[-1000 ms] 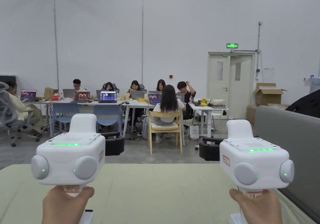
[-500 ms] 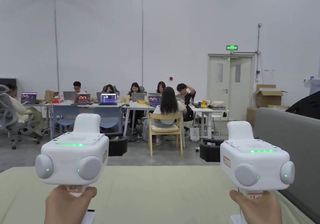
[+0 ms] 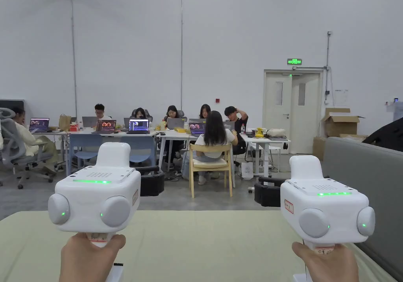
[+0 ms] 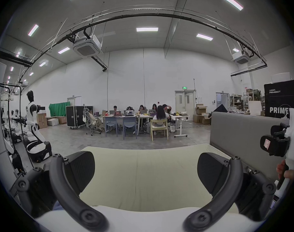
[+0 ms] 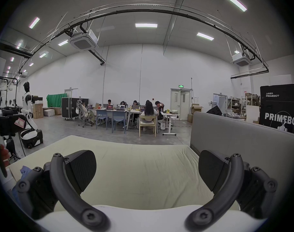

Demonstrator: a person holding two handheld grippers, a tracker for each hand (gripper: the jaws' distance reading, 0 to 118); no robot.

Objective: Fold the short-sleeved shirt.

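1. The left gripper (image 4: 145, 172) is released: in its own view the two jaws stand wide apart with nothing between them, held level above the table (image 4: 143, 165).
2. The right gripper (image 5: 147, 170) is likewise spread wide and empty, raised above the same pale green table surface.
3. In the head view a hand (image 3: 88, 257) holds the left unit from below and another hand (image 3: 326, 261) holds the right one; both point forward, well apart, side by side.
4. The table stretch ahead of both grippers carries no garment. The only hint of the short-sleeved shirt is a bit of light blue cloth (image 5: 24, 169) at the near left edge of the right gripper view, beside that gripper's left jaw; whether this is the shirt I cannot tell.
5. Beyond the table, a grey partition (image 3: 362, 168) stands on the right, and people sit at desks (image 3: 173, 131) far across the room.
6. By my judgement, folding has not begun: this is the starting pose, with no cloth grasped.
7. The next move likely calls for lowering both grippers toward the near edge, finding the shirt, and spreading it flat on the table before any fold.
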